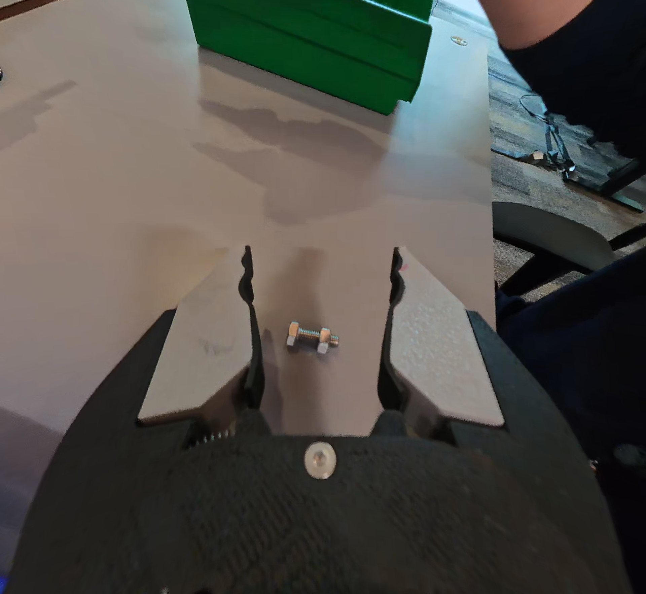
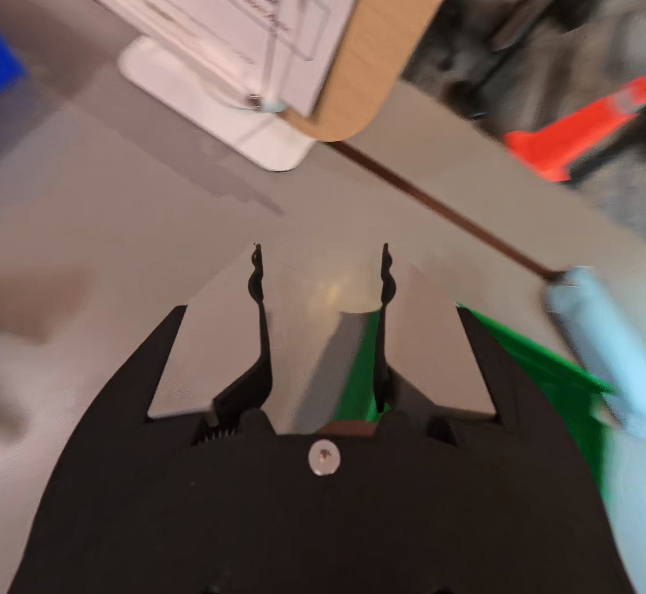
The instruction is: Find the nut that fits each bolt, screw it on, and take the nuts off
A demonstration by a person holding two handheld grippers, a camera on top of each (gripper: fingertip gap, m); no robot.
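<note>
A small silver bolt lies on the grey table, head to the left, with a nut threaded on near its right end. My left gripper is open and empty above the table; the bolt shows between its two fingers, near their base. My right gripper is open and empty, held over the table in a blurred view. A green bin stands beyond the left gripper; its edge also shows in the right wrist view.
A person's arm reaches in at the upper right of the left wrist view. The table's right edge drops to carpet with cables. In the right wrist view, a white stand, a tan panel and an orange object lie ahead. My left gripper is the nearer one to the nut: about 7 cm, against 30 cm.
</note>
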